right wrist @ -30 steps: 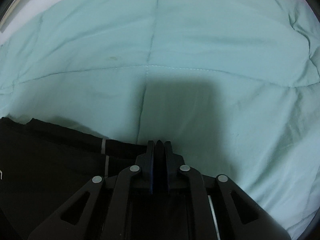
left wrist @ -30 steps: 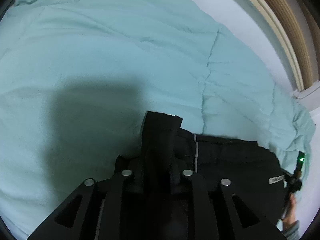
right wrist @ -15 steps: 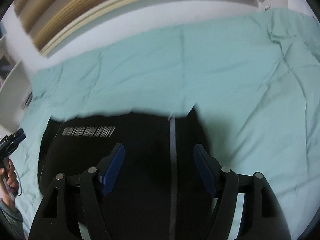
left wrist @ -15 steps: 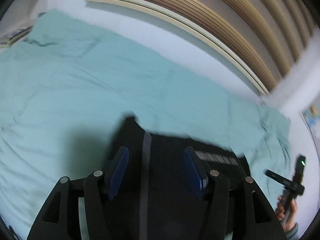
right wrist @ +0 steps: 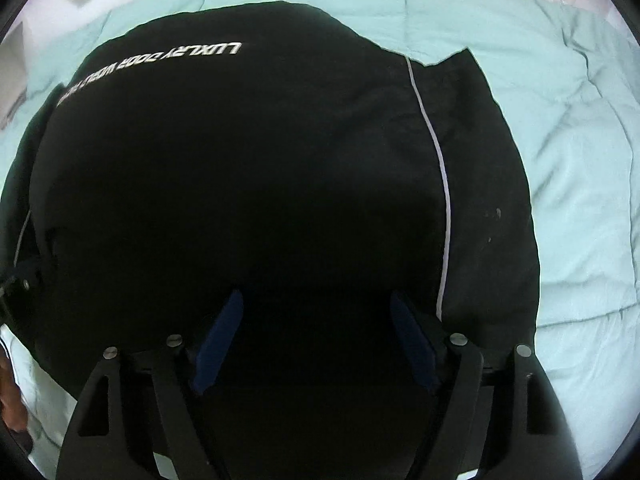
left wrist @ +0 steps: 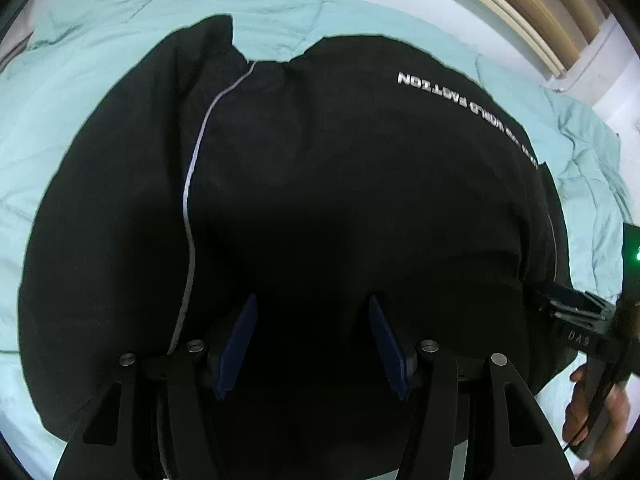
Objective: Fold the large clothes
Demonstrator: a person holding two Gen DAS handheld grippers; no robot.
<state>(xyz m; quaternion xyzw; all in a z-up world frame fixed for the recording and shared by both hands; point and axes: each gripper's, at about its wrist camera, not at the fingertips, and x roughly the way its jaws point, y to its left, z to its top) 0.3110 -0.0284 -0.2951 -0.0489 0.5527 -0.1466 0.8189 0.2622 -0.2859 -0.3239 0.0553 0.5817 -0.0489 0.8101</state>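
Left wrist view: the left gripper [left wrist: 312, 340] has let go, pads spread over the black garment [left wrist: 320, 160], which 1 s ago it was pinching. It lies flat mid-duvet [left wrist: 100, 40], and the right gripper is at this view's right edge. Right wrist view: the right gripper [right wrist: 316, 340] is spread too, over the garment's near edge. Looks like 1 fold is down; next grab probably comes now.

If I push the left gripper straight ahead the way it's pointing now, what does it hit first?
Most likely the black garment: the left gripper is open, and dark fabric fills the view beyond its fingers. The teal duvet shows only around the garment's edges. How far off the cloth is can't be judged.
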